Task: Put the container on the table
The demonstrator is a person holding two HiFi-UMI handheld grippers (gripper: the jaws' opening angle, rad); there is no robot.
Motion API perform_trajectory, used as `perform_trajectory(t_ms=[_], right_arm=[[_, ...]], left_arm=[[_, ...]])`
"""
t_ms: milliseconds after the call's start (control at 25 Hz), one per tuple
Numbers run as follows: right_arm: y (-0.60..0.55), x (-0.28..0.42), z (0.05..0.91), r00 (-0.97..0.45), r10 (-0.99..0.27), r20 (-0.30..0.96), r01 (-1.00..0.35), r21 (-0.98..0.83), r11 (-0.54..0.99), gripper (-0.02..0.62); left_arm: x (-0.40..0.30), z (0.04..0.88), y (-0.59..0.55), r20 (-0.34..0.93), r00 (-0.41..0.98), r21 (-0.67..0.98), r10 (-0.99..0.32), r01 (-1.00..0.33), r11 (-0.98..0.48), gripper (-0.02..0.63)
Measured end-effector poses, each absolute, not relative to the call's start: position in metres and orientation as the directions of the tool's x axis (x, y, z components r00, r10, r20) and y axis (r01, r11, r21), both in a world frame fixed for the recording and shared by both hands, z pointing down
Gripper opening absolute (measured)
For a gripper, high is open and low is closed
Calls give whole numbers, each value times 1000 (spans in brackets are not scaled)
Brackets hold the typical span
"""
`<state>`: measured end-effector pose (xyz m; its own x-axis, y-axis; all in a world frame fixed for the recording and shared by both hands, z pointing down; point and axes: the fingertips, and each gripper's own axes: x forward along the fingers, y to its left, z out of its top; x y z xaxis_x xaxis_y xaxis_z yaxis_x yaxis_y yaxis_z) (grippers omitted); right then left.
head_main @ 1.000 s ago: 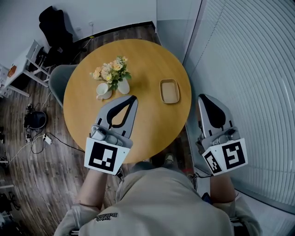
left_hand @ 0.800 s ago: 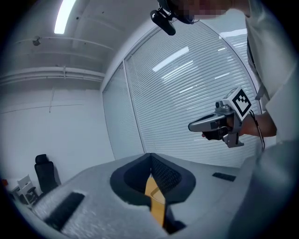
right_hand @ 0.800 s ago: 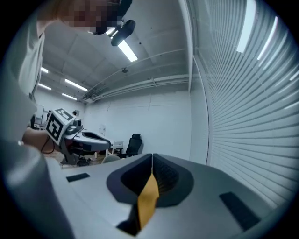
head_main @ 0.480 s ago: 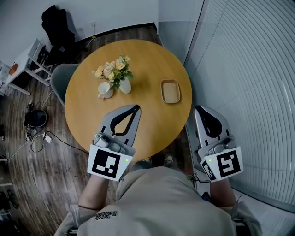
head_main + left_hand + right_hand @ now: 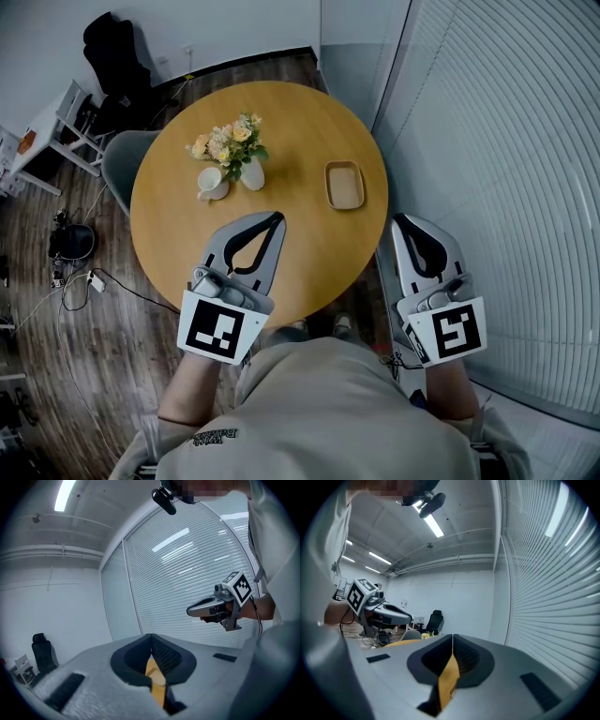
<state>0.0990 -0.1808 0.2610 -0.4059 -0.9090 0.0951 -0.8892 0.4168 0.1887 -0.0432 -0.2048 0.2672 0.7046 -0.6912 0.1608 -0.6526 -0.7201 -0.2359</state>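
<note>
Container (image 5: 344, 185) already sat on table (image 5: 309, 246), right of vase (image 5: 251, 175). My left gripper (image 5: 274, 218), right gripper (image 5: 413, 221) both closed, empty, near my body. Risk: needless reach could shove container toward edge.

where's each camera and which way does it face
Head view: person's head, steeply down at table; left claw, right claw, torso show.
Left gripper view: on left claw, faces blinds; own shut jaws show.
Right gripper view: on right claw, faces wall; own shut jaws show.
Shared: each gripper view shows the other claw.
</note>
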Motion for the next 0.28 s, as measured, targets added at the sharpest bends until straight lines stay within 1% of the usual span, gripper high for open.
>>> perform_trajectory(t_ms=[280], right_arm=[[-178, 104, 260, -405, -910, 95, -891, 183, 416, 31]], left_arm=[[-42, 272, -203, 169, 701, -232, -692, -654, -720, 20]])
